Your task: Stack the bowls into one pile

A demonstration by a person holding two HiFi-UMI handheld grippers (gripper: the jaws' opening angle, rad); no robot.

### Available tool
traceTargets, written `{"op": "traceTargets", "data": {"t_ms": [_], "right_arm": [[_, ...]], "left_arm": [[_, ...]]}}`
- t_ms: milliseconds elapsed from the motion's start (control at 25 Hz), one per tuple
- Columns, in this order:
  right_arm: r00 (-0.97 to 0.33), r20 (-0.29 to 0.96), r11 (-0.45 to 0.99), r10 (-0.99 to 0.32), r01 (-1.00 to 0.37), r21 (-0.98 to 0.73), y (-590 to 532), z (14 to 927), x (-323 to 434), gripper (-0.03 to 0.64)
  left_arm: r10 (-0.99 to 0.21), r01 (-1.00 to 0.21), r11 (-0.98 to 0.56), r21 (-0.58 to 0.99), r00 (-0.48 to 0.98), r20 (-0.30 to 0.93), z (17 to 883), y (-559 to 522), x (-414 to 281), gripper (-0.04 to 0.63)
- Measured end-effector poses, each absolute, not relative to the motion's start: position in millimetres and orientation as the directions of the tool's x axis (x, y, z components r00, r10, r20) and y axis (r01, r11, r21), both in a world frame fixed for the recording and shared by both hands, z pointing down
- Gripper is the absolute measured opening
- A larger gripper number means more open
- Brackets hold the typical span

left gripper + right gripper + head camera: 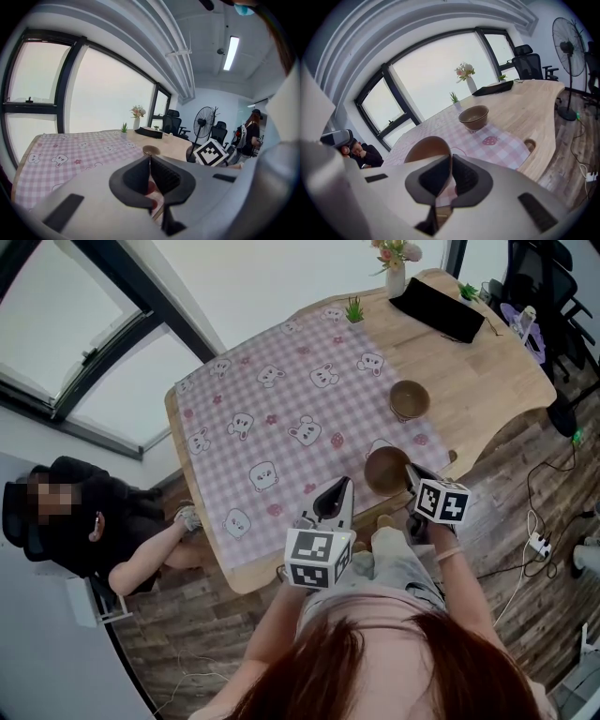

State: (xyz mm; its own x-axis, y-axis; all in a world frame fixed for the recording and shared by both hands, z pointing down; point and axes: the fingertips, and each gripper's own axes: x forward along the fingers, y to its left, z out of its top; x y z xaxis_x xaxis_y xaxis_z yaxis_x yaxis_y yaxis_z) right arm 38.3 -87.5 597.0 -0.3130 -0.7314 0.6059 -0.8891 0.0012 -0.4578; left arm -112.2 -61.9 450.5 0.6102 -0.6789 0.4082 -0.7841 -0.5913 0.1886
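Two brown bowls sit toward the right side of the pink checked cloth point(281, 427). The near bowl point(384, 470) is by the table's front edge. My right gripper point(411, 474) is shut on its rim; in the right gripper view the bowl's wall point(424, 147) runs between the jaws and the bowl looks tilted. The far bowl point(409, 399) stands upright further in, also visible from the right gripper point(474, 117) and the left gripper point(150, 150). My left gripper point(340, 489) is shut and empty, just left of the near bowl, over the cloth's front edge point(150, 161).
A person point(94, 531) sits at the table's left side. A flower vase point(395, 268), small plants point(354, 309) and a flat black object point(437, 307) are at the far end. Office chairs point(544, 277) and a fan point(572, 42) stand beyond the table.
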Motion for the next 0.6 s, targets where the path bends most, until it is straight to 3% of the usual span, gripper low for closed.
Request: {"op": "traceTargets", "data": {"t_ms": [600], "right_arm": [[-0.295, 0.564, 0.001, -0.771, -0.887, -0.462, -96.6, 576.6, 51.3, 0.015]], "left_arm": [[-0.672, -0.763, -0.623, 0.169, 0.634, 0.382, 439.4, -78.5, -95.3, 0.012]]}}
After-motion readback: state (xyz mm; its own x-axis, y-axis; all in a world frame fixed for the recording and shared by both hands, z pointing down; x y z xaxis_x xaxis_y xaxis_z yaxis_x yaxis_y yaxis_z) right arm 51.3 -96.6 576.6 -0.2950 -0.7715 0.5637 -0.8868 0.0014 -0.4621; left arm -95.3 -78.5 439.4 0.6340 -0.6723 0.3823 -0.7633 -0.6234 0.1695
